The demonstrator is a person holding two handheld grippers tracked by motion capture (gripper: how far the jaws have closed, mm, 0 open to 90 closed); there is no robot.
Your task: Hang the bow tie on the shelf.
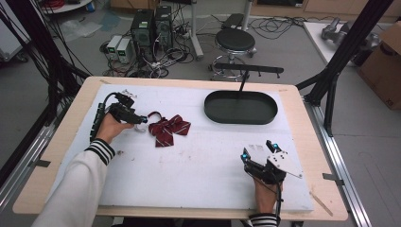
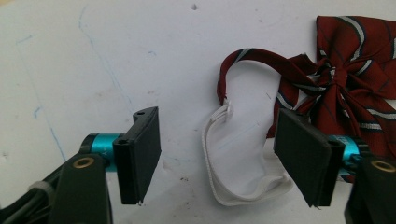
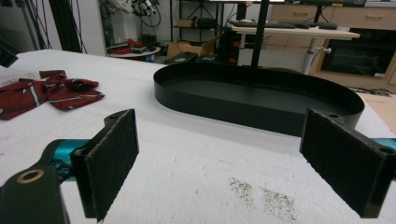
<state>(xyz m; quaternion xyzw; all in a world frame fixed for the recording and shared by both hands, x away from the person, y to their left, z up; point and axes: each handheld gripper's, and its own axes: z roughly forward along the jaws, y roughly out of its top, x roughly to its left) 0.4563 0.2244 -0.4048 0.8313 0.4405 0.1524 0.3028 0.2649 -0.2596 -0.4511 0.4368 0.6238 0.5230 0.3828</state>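
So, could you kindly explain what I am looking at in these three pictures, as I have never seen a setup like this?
There is no robot here: a person holds a two-jaw tool in each hand. The high view looks down on a white-covered table. The left gripper is beside a dark red striped bow tie; the right gripper hovers over bare surface nearer the person. A black oval tray sits at the far side.

The other two pictures come from cameras riding on the tools. In the left gripper view, open jaws straddle the bow tie's white elastic loop. The right gripper view looks between open jaws toward the tray. Neither tool is gripping anything.
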